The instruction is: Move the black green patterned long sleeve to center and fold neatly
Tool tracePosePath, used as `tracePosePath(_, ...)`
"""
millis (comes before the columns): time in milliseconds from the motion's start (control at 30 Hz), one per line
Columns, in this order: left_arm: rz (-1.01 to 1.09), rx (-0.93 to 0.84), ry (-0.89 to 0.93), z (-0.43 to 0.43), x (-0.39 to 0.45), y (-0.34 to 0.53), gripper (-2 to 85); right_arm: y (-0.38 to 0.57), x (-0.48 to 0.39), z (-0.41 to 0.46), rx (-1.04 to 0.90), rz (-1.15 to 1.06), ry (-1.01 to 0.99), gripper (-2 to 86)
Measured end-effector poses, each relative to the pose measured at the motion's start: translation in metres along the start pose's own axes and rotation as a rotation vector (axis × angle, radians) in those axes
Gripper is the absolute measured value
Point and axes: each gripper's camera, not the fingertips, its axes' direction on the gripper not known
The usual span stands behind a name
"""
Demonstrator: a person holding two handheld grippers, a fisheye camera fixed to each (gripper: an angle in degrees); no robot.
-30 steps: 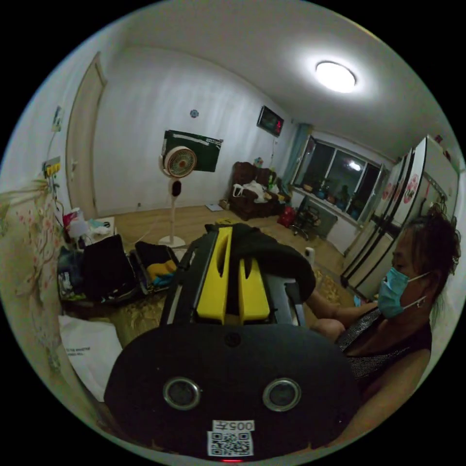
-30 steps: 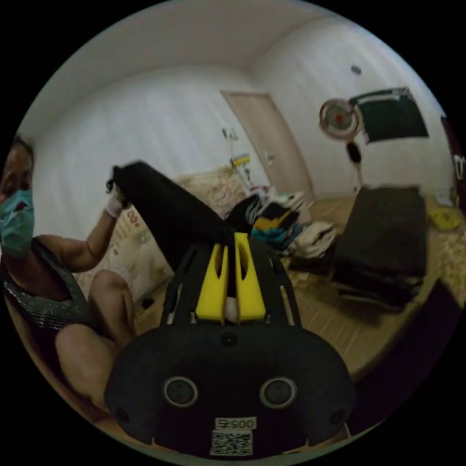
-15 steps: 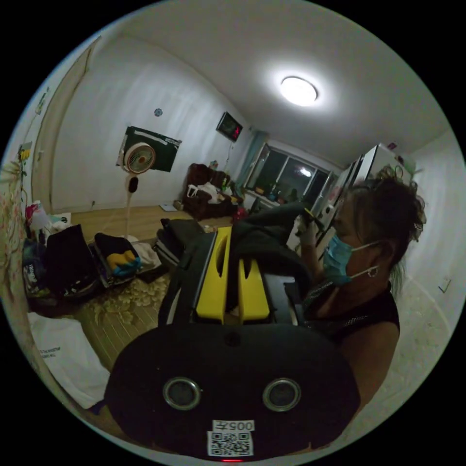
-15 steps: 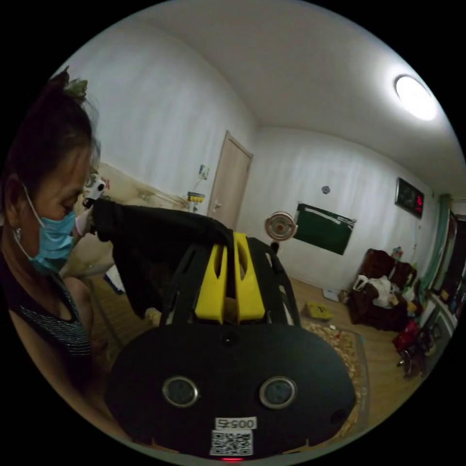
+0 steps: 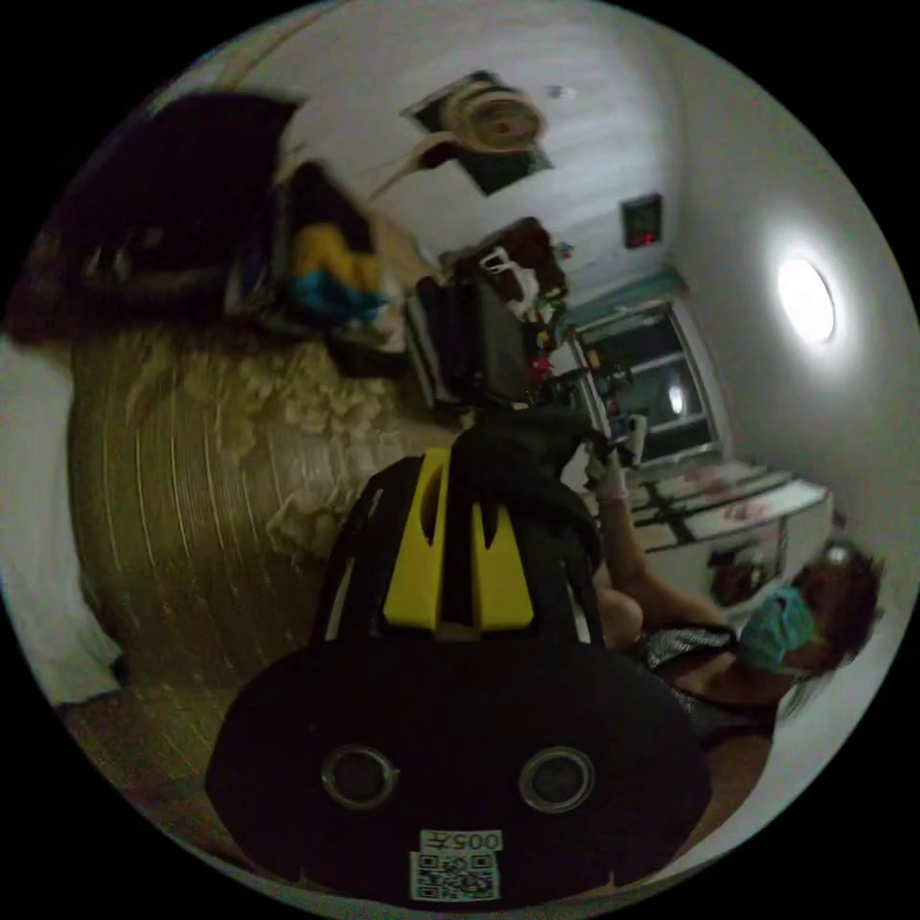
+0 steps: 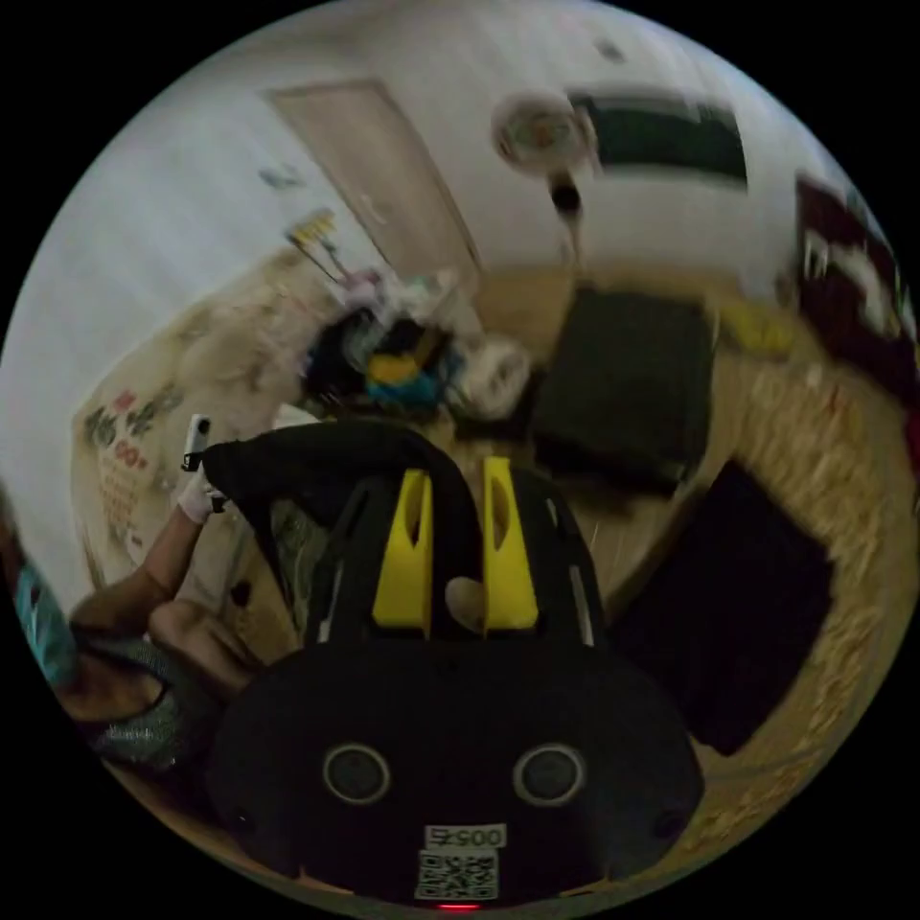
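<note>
Two grippers, left gripper (image 5: 458, 546) and right gripper (image 6: 455, 546): jaws clamp your soft, limp long sleeve (image 6: 326, 460); hold its edge.

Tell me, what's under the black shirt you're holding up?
Under the black shirt in the right gripper view, the person's knee and patterned bedding show. Whatever lies right behind the hanging cloth is covered.

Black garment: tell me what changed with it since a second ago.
Both cameras swung down toward the mat, so the views shifted. The black garment remains stretched between the left hand-held gripper and right hand-held gripper, both still clamped on it. Nothing was released.
</note>
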Motion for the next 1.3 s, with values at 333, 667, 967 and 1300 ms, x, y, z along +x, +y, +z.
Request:
tracePosePath(333, -0.074, -0.058, -0.335, 0.129, -0.108, 0.048, 3.2, -0.037, 0.131, 0.175, -0.168, 0.194, -0.292, -0.7)
tracePosePath(667, 0.38, 0.105, -0.691, 0.202, -0.034, 0.038, -0.4, -0.158, 0.122, 0.312, -0.421, -0.158, -0.138, -0.2)
tracePosePath(967, 0.618, -0.487, -0.867, 0.408, -0.063, 0.06, 0.0, -0.229, 0.161, 0.374, -0.343, -0.05, -0.267, -0.5)
tracePosePath(1300, 0.392, -0.185, -0.916, 0.408, -0.086, 0.0, 1.2, -0.312, 0.181, 0.406, -0.121, 0.032, -0.198, -0.7)
